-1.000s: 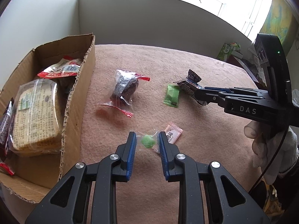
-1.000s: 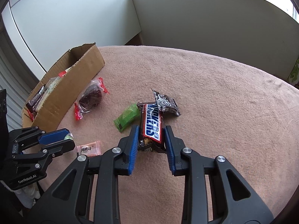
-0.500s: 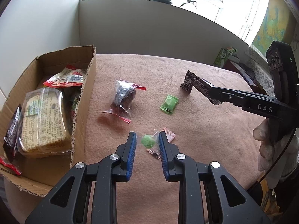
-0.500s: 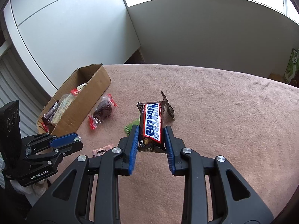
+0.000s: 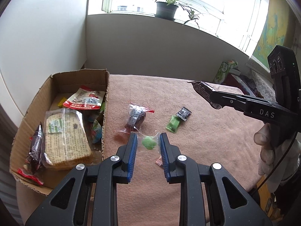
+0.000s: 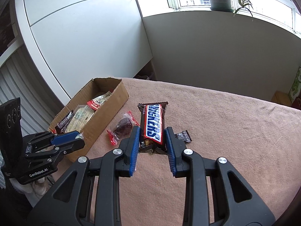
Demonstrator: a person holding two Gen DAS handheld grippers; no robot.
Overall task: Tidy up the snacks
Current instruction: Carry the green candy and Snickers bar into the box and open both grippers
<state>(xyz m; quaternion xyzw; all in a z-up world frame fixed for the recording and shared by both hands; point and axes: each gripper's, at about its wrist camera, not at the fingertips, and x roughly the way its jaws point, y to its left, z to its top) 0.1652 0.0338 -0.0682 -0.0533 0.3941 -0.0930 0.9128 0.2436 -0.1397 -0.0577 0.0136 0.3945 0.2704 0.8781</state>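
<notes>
My left gripper [image 5: 148, 143] is shut on a green candy in a clear wrapper [image 5: 149, 142] and holds it above the pink tablecloth [image 5: 216, 141], just right of the cardboard box [image 5: 105, 101]. My right gripper [image 6: 152, 138] is shut on a Snickers bar [image 6: 154, 124], lifted above the table; it also shows in the left wrist view [image 5: 204, 92]. The box [image 6: 111, 105] holds several snack packets, among them a cracker pack [image 5: 64, 133] and a red-and-white pouch [image 5: 84, 98].
On the cloth lie a dark snack in a red-edged clear wrapper [image 5: 136, 117], a green packet [image 5: 174, 124], a small black packet [image 5: 184, 113] and a pink sachet [image 5: 159, 161] partly hidden by my left gripper. A wall and a windowsill with a plant [image 5: 166, 7] stand behind.
Both grippers have risen from the table with their snacks. The green candy and the Snickers bar are now lifted clear, and the small black packet stays on the cloth.
</notes>
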